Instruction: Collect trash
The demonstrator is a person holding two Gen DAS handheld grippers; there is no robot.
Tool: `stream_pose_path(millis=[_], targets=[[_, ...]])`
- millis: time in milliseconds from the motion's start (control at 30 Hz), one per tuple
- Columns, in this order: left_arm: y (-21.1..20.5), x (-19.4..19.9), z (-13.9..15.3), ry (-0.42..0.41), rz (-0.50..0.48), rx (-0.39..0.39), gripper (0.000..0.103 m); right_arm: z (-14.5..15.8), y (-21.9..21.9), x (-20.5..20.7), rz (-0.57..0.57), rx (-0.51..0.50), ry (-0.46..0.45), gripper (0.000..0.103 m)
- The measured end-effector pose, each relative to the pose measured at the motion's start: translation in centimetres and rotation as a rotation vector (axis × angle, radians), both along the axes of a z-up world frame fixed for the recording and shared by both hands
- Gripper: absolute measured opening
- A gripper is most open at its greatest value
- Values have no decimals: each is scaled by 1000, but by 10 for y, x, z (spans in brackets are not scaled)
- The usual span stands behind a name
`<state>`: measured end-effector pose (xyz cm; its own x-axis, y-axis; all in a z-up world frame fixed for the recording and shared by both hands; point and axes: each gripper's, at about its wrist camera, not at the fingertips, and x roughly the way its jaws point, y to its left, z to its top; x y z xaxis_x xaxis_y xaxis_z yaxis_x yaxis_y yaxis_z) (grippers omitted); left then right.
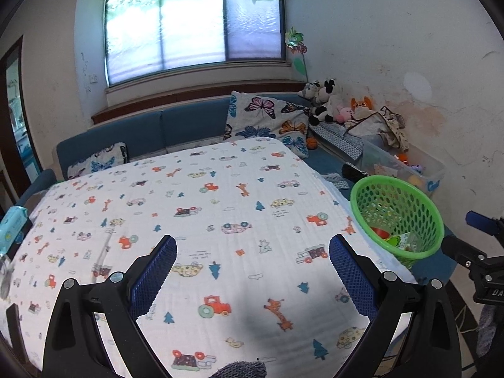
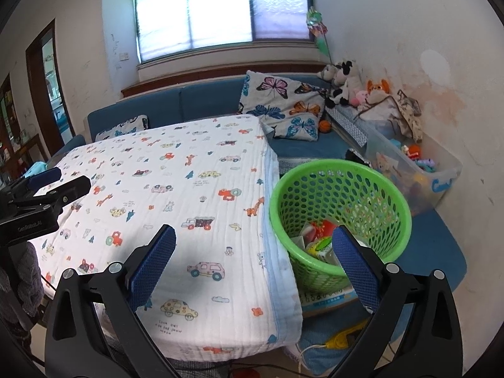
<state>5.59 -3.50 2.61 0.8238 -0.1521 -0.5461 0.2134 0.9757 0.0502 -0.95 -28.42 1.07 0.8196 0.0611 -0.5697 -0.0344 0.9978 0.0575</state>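
A green perforated basket (image 2: 340, 189) stands on the blue sofa just right of the table; it also shows in the left wrist view (image 1: 395, 201). Inside it lie red, white and green wrappers (image 2: 318, 236). The table carries a white cloth printed with cars and giraffes (image 1: 201, 208). My left gripper (image 1: 252, 252) is open and empty above the cloth. My right gripper (image 2: 252, 245) is open and empty, spanning the table's right edge and the basket's near rim. A blue tissue pack (image 1: 12, 225) sits at the table's left edge.
A clear bin of toys (image 2: 419, 170) stands behind the basket against the wall. Butterfly pillows (image 2: 283, 107) and plush toys (image 2: 346, 85) lie on the sofa. A book (image 2: 327, 302) lies under the basket. A yellow plug and cable (image 2: 340, 340) lie on the floor.
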Motion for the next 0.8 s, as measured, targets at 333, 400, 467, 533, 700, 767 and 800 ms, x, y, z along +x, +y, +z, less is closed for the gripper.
stream_pose_path(millis=[333, 400, 467, 533, 700, 767, 800], targets=[[6, -1, -1, -7, 30, 0, 95, -1, 3, 2, 3, 1, 2, 99], [7, -1, -1, -5, 31, -4, 95, -2, 3, 3, 4, 2, 4, 99], [8, -1, -2, -5, 37, -2, 95, -3, 3, 3, 5, 1, 5, 99], [8, -1, -2, -5, 42, -1, 95, -3, 3, 3, 7, 2, 6, 99], [10, -1, -3, -6, 50, 0, 95, -5, 3, 4, 7, 5, 8, 99], [11, -1, -3, -6, 53, -1, 95, -6, 3, 4, 8, 6, 10, 99], [11, -1, -3, -6, 55, -1, 95, -6, 4, 5, 8, 5, 11, 99]])
